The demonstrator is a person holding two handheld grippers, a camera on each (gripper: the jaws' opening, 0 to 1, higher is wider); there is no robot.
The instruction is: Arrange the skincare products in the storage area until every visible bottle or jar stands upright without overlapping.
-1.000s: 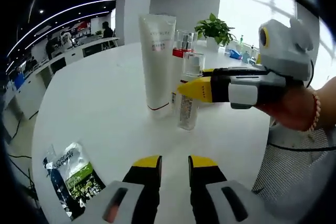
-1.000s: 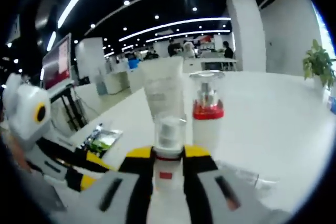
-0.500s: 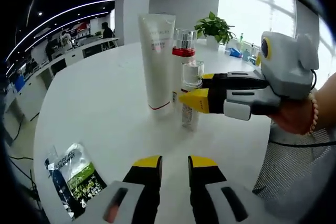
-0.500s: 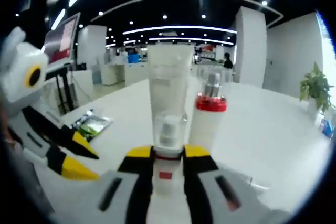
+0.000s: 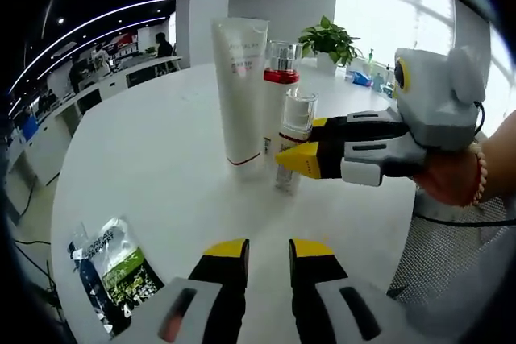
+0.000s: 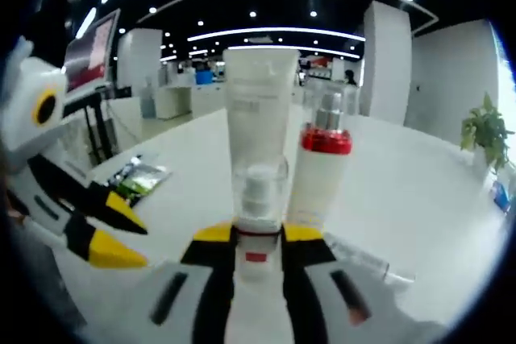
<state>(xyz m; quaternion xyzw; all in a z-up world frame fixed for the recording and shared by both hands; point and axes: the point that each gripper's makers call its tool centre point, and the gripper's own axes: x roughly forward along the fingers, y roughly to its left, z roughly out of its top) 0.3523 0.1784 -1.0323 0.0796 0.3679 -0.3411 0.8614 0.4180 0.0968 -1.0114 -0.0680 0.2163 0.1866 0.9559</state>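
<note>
The left gripper [image 5: 259,249] has 2 black jaws capped with yellow tips, each running back into a grey body with a dark slot; the left slot shows a reddish mark. The right gripper [image 5: 294,156] carries pointed yellow tips on black jaws, light grey side plates and a pale grey housing with a yellow ring. A thin dark cable trails from that housing. The hand [image 5: 455,171] behind it wears a beaded bracelet [image 5: 484,170] at the wrist.

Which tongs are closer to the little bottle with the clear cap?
Right. The right tongs are shut on the little bottle, while the left tongs hang open, well back from it.
</note>
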